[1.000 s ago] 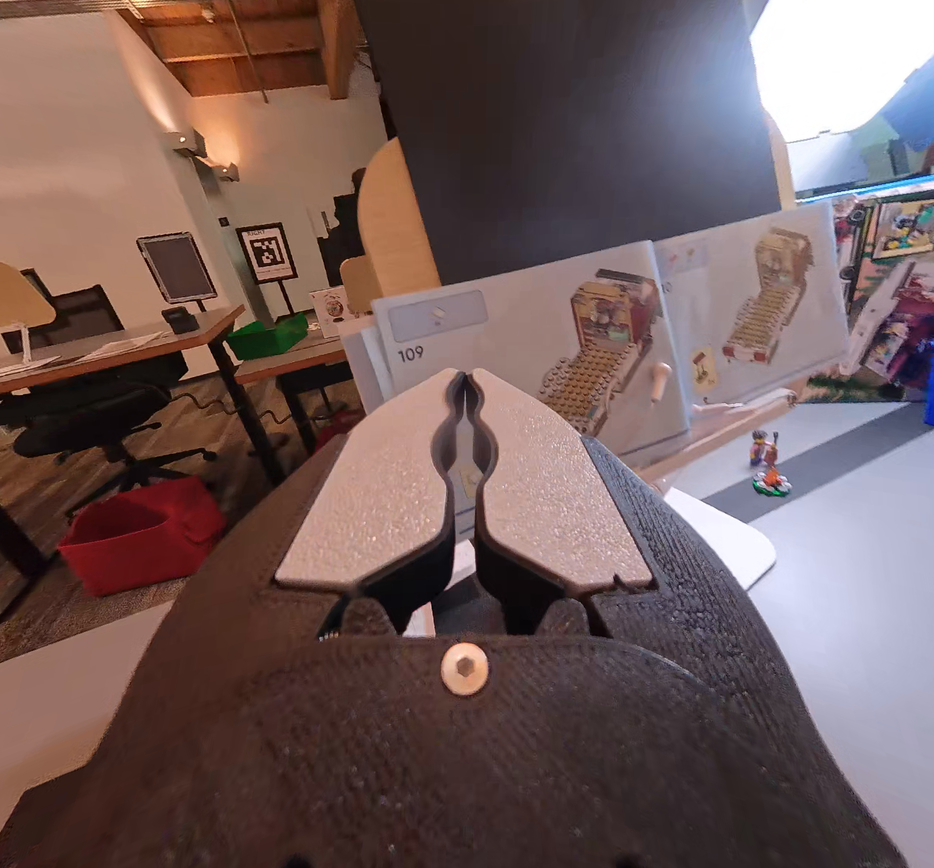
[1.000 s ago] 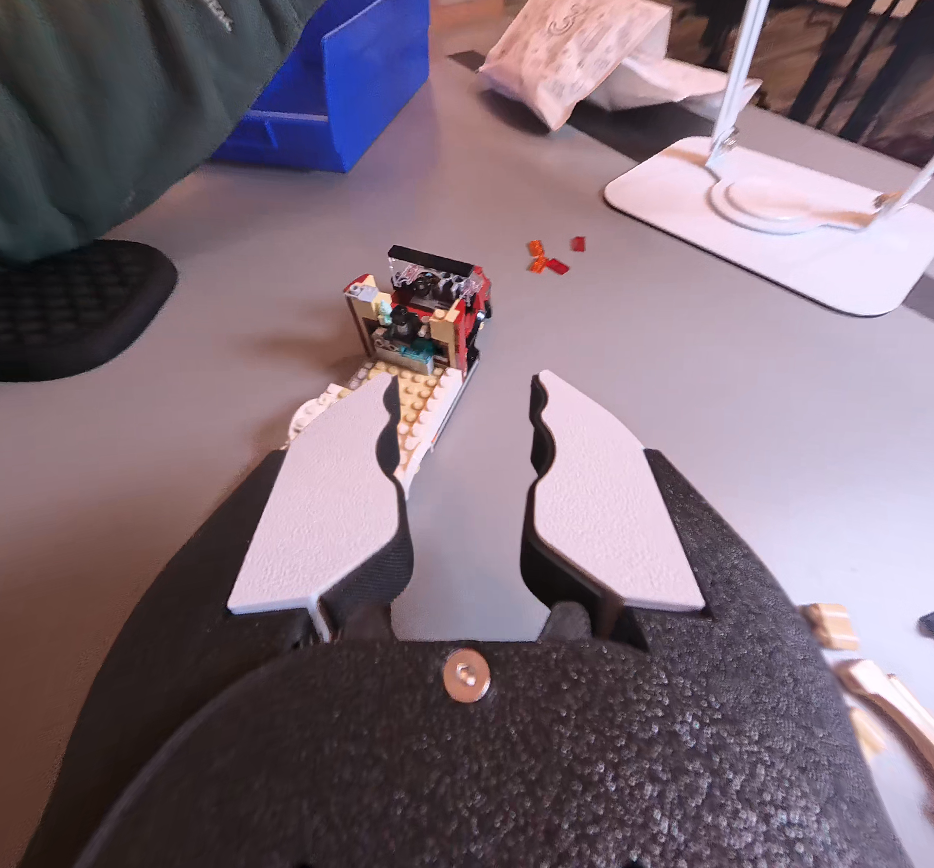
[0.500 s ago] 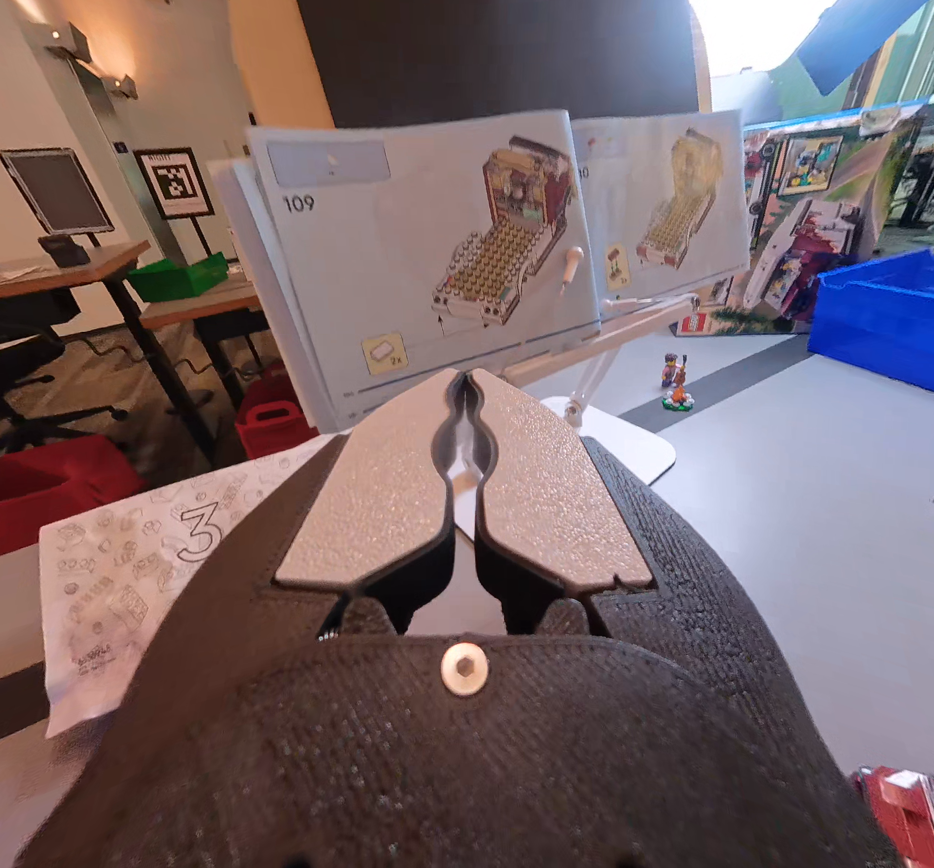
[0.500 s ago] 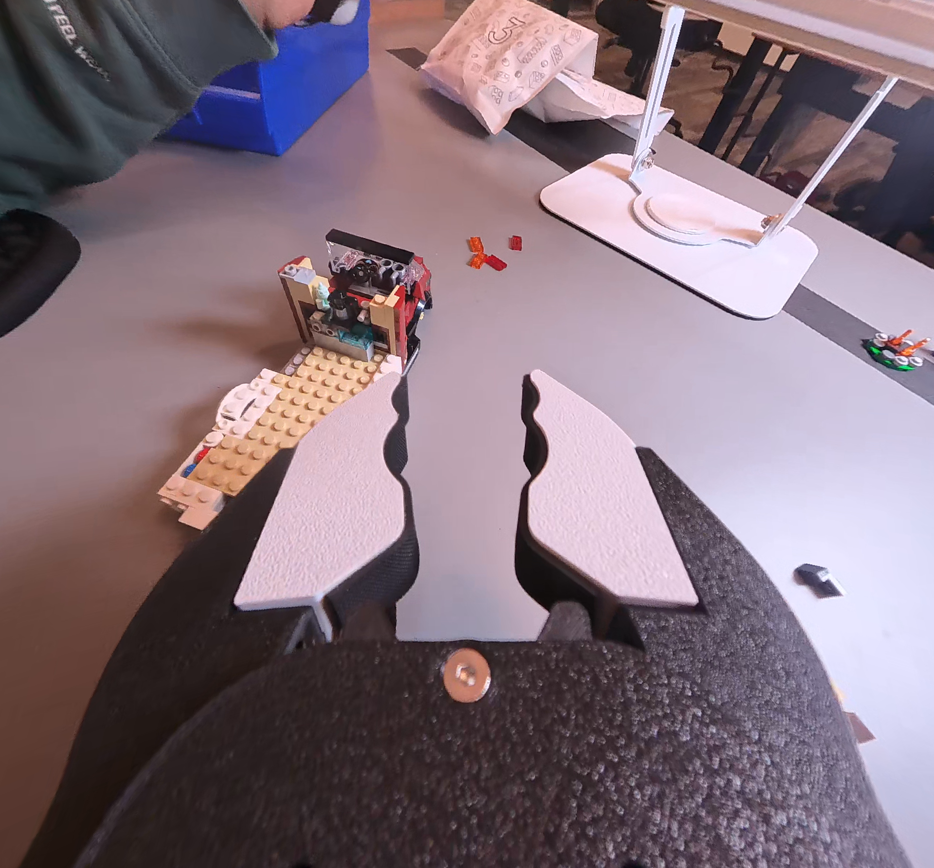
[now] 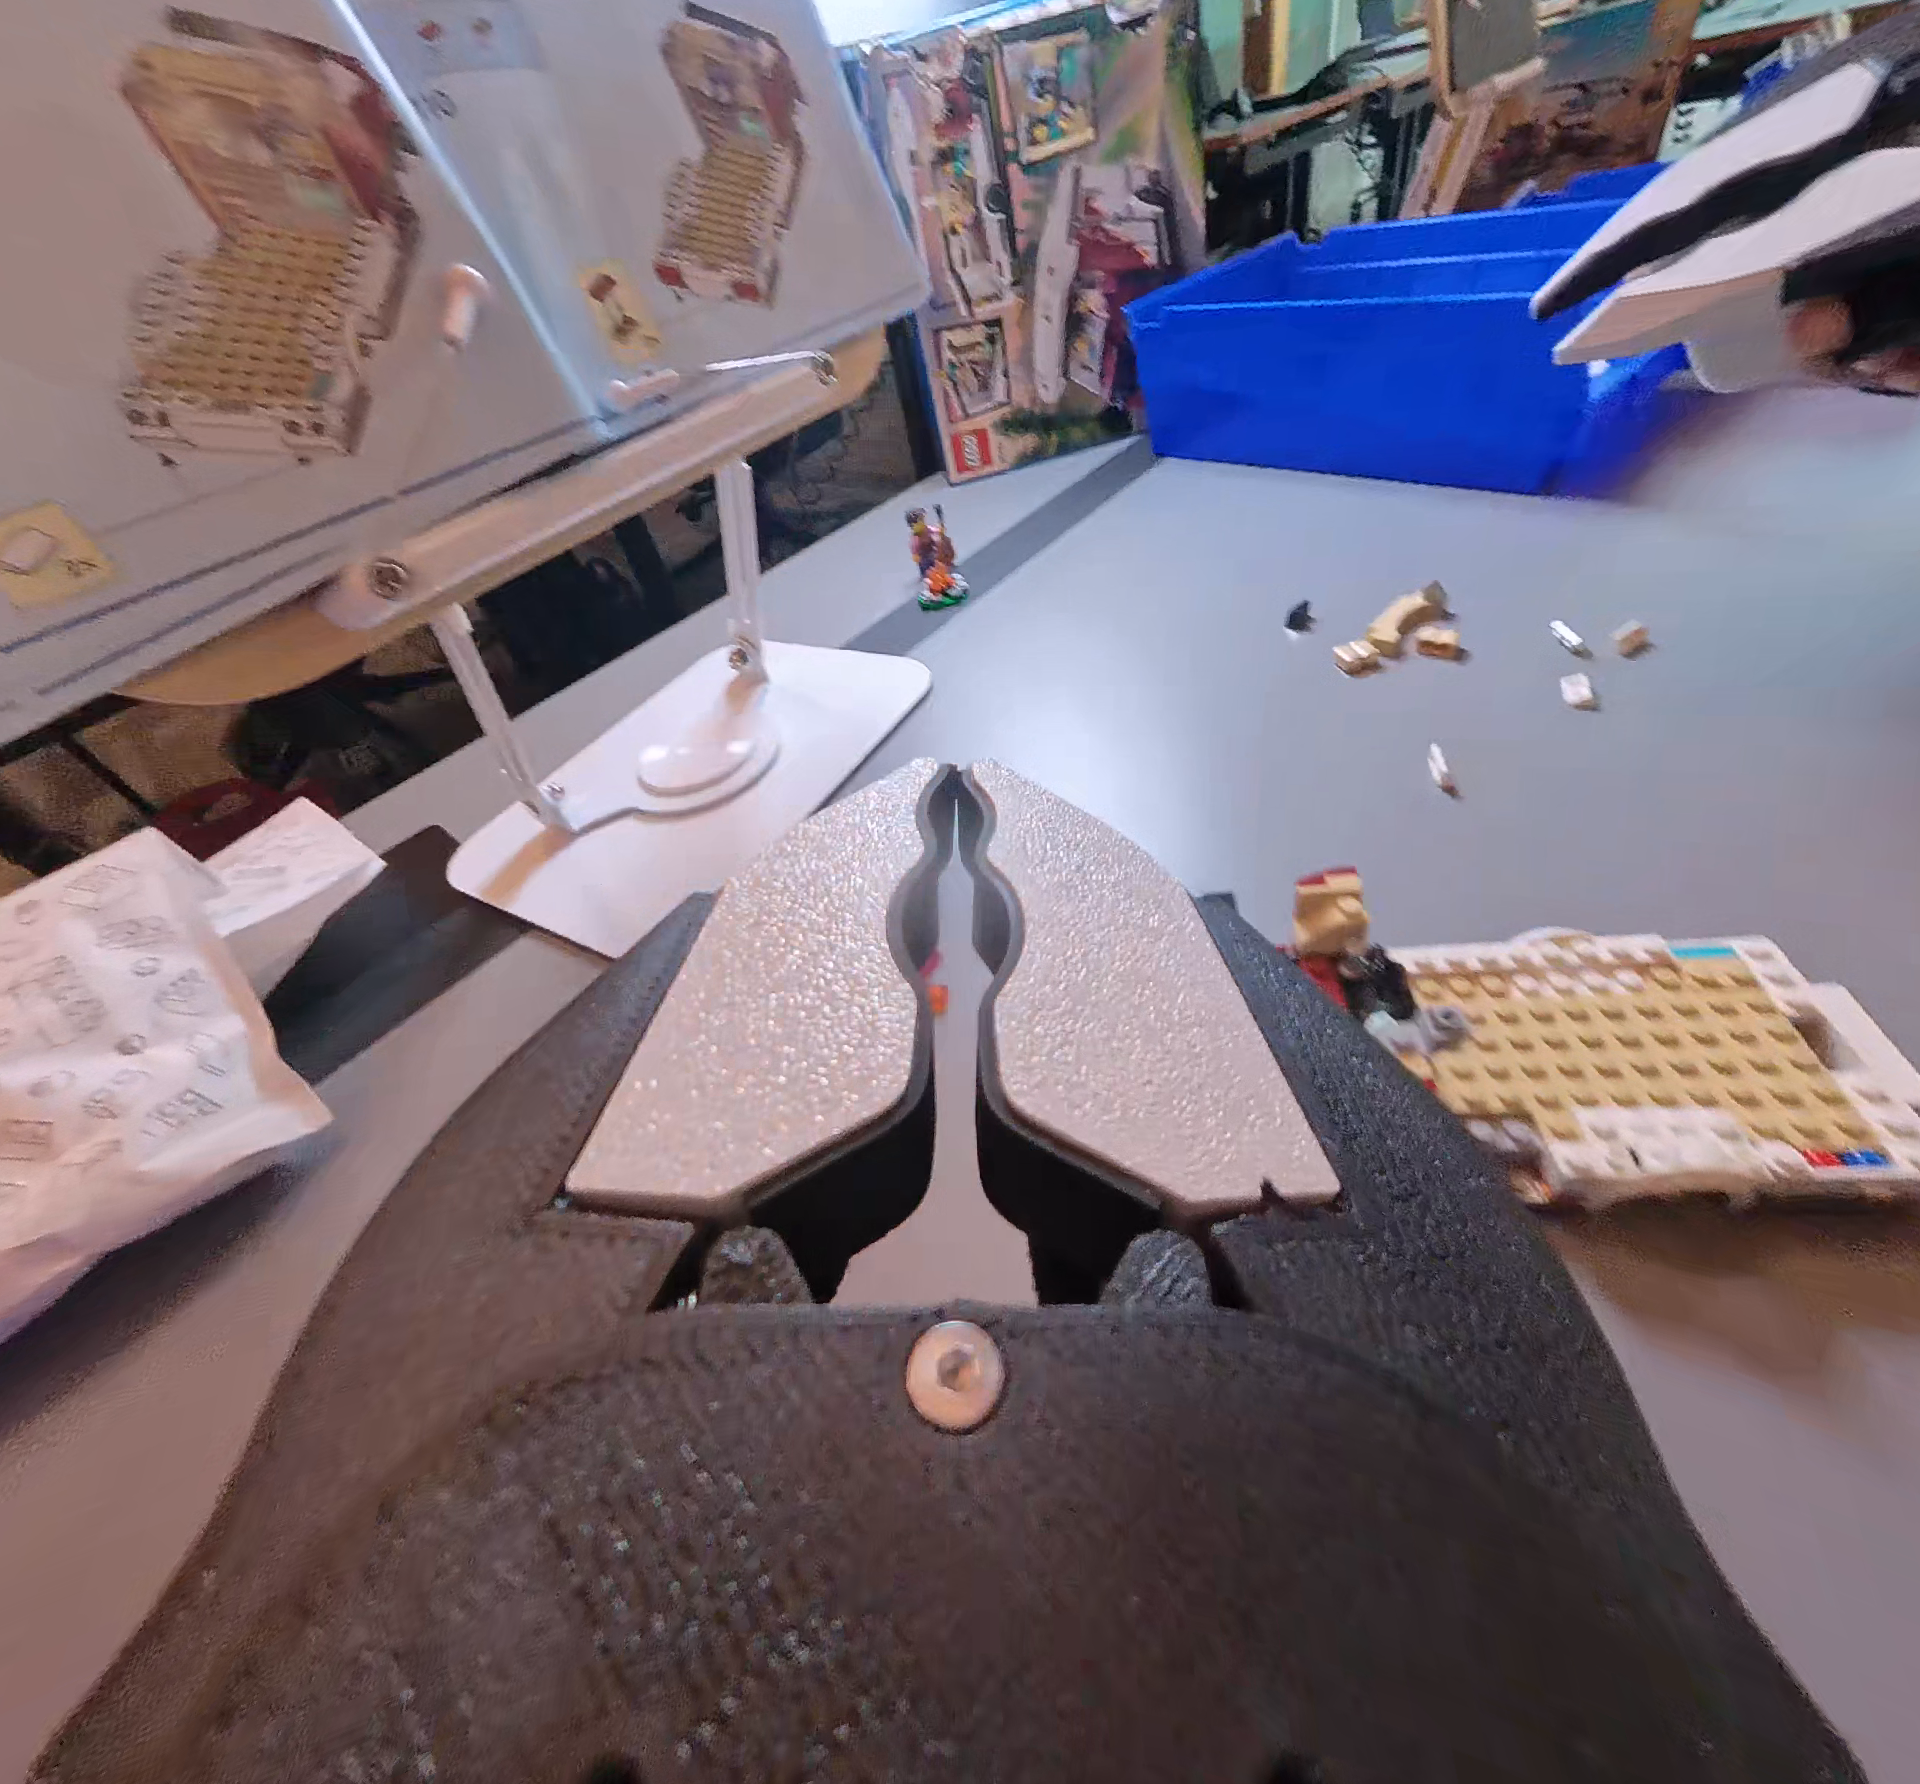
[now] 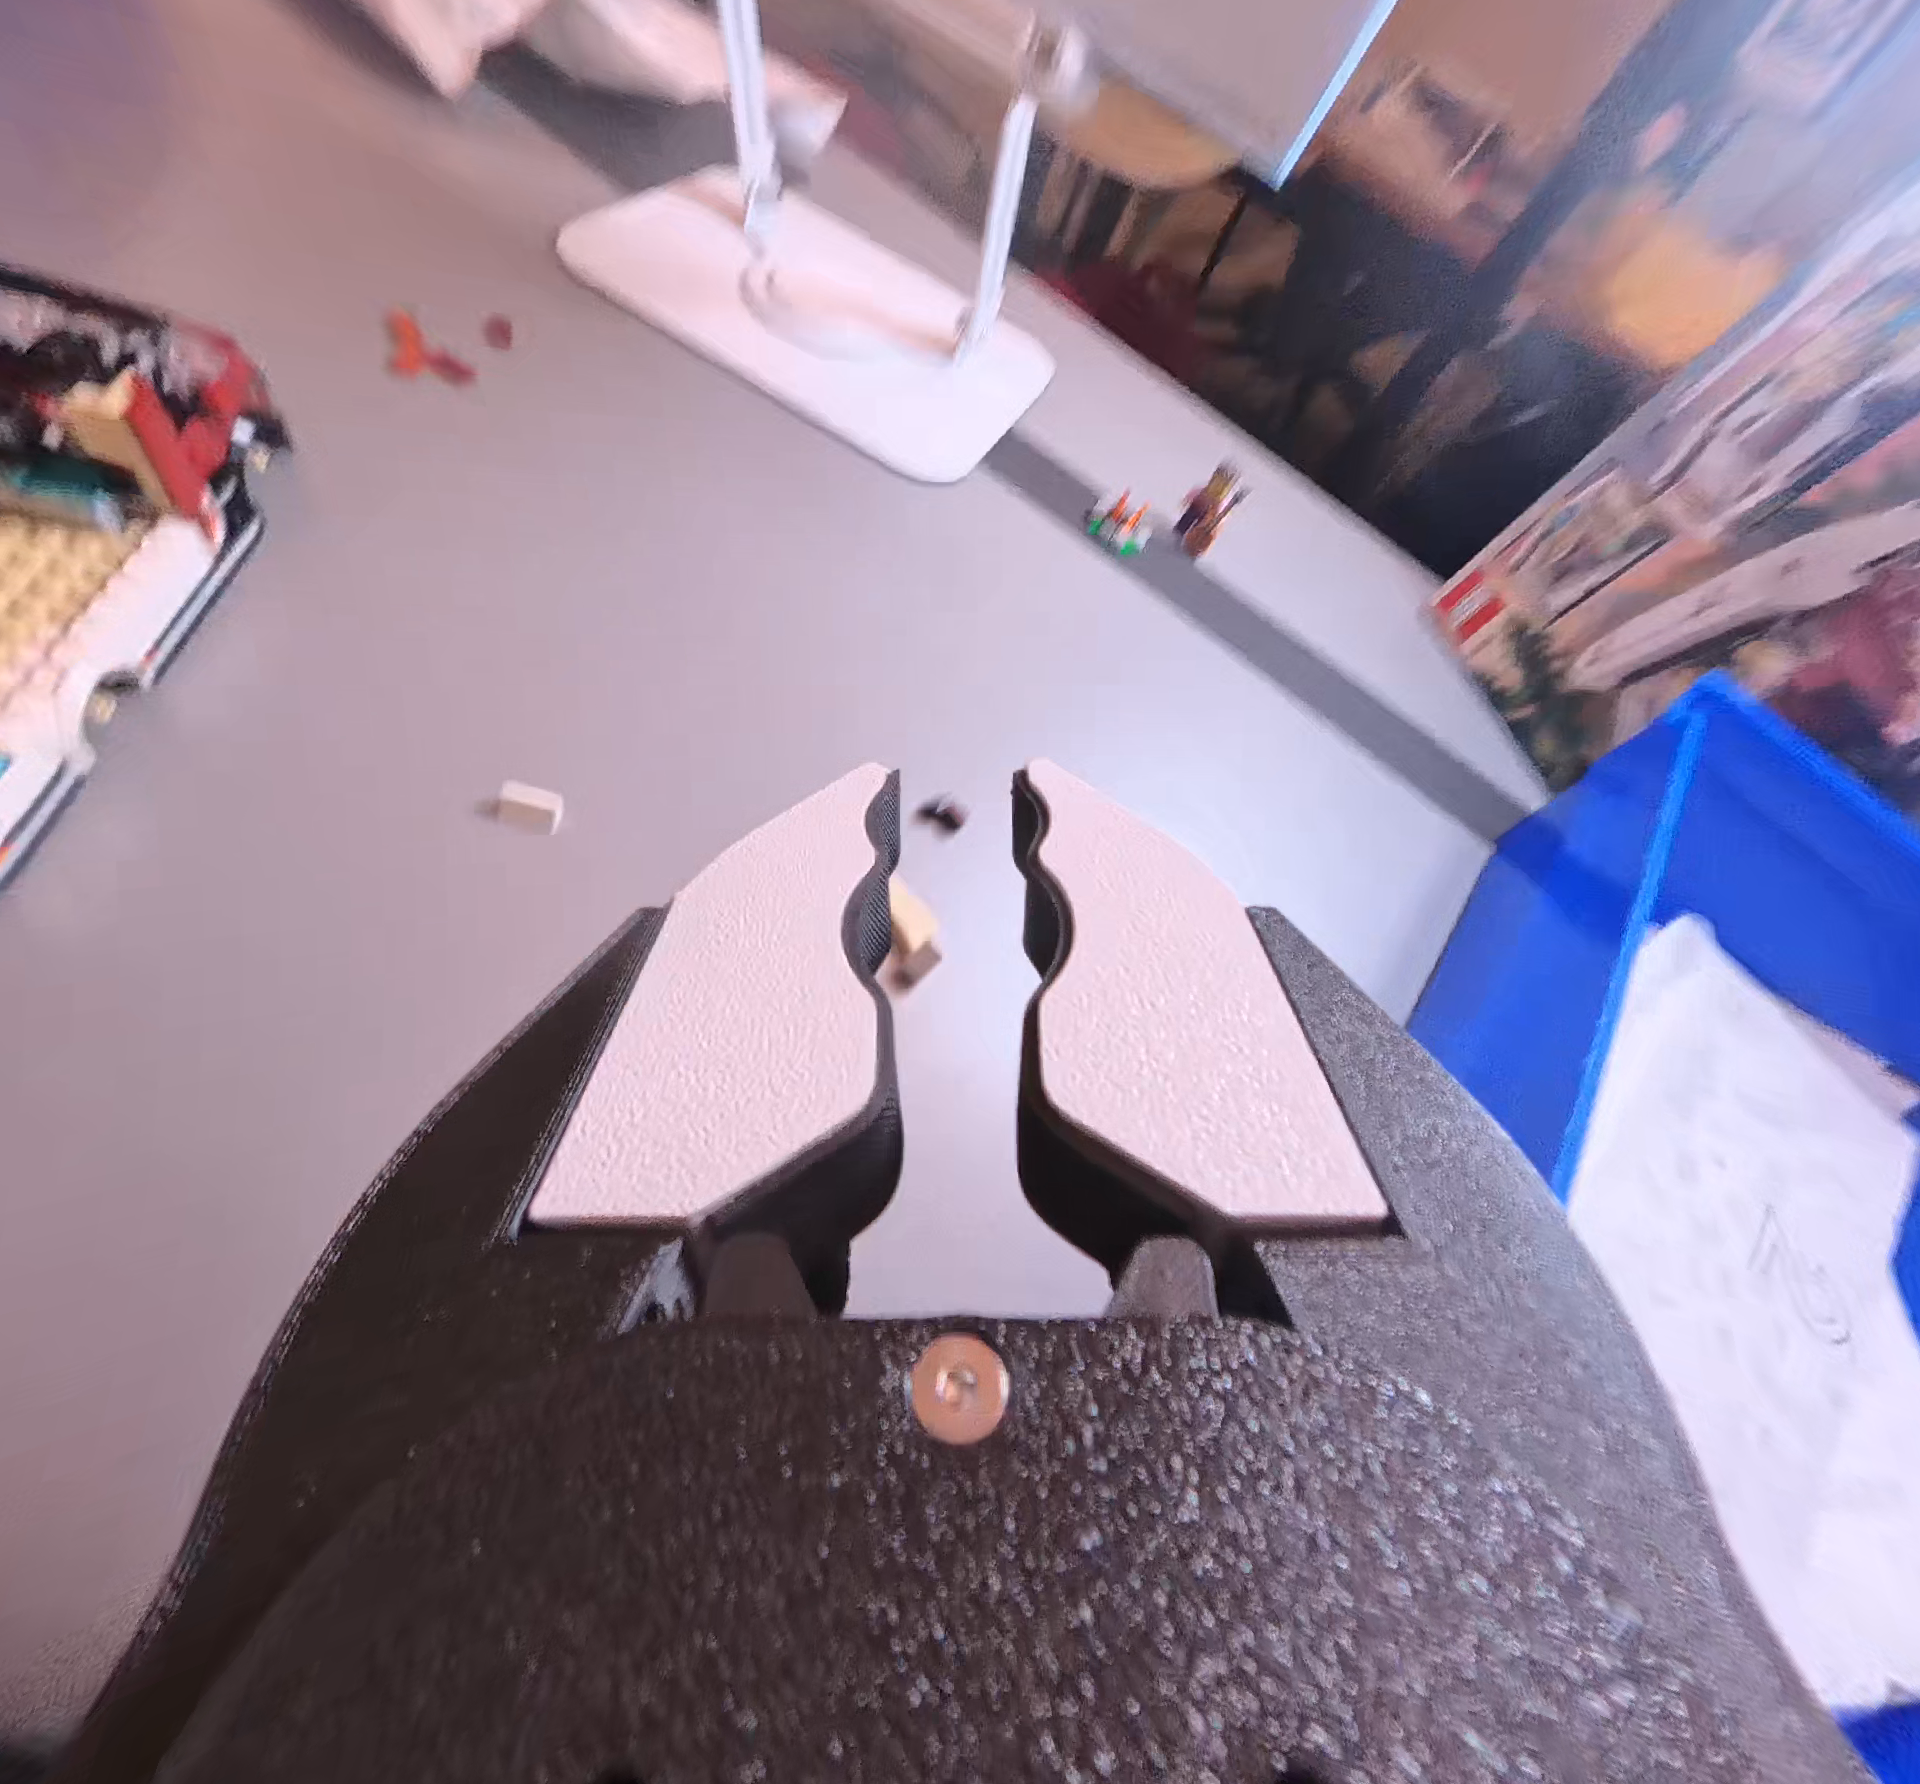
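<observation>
Lying below the right claw (image 6: 956,784): tan brick (image 6: 912,939).

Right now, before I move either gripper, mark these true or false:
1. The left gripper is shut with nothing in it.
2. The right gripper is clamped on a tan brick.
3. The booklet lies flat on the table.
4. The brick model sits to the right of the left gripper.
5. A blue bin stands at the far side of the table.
1. True: the left gripper has its tips together, and nothing shows between them.
2. False: the right gripper is open; a tan brick lies on the table below.
3. False: the booklet is propped on a white stand.
4. True: brick model.
5. True: blue bin.
</observation>
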### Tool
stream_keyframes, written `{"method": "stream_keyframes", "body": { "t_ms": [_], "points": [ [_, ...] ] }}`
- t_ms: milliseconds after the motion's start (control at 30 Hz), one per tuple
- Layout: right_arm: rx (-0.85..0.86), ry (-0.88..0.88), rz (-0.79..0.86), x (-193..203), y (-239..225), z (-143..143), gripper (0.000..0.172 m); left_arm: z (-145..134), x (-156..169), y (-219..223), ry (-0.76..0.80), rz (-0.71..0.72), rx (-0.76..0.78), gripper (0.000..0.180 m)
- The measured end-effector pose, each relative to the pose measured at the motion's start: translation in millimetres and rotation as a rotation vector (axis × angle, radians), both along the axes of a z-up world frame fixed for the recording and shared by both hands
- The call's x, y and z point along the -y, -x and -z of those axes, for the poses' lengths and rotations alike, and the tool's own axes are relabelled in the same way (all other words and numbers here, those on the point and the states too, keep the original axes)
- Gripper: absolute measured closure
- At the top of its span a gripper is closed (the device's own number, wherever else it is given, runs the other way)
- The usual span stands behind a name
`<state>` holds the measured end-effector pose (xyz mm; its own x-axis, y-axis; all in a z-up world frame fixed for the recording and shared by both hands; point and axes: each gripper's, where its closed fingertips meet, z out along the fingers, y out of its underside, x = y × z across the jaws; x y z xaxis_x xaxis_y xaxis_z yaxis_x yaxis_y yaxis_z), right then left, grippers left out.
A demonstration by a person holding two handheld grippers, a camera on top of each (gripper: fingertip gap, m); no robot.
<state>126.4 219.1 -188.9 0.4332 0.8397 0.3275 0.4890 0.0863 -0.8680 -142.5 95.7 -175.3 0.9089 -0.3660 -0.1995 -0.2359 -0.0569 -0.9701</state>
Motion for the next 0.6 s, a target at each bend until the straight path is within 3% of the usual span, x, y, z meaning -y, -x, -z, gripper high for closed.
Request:
{"method": "stream_keyframes", "body": {
  "t_ms": [133,300,433,533,600],
  "points": [
    [0.237,0.242,-0.207,34.0,-10.8,60.3,0.149,19.5,26.0,-7.8,0.059,0.034,-0.001,0.18],
    [0.474,0.3,-0.316,58.0,-5.4,111.3,0.143,38.7,39.2,-2.7,0.086,0.03,0.011,0.18],
    [0.541,0.382,-0.353,59.5,4.1,123.2,0.144,36.5,39.2,-6.4,0.095,0.052,0.042,0.18],
    [0.555,0.494,-0.368,62.6,4.9,125.3,0.162,36.9,41.1,-9.0,0.086,0.063,0.01,0.18],
    [0.561,0.489,-0.379,62.7,4.5,125.3,0.163,36.6,42.7,-11.6,0.084,0.074,0.008,0.18]
  ]
}}
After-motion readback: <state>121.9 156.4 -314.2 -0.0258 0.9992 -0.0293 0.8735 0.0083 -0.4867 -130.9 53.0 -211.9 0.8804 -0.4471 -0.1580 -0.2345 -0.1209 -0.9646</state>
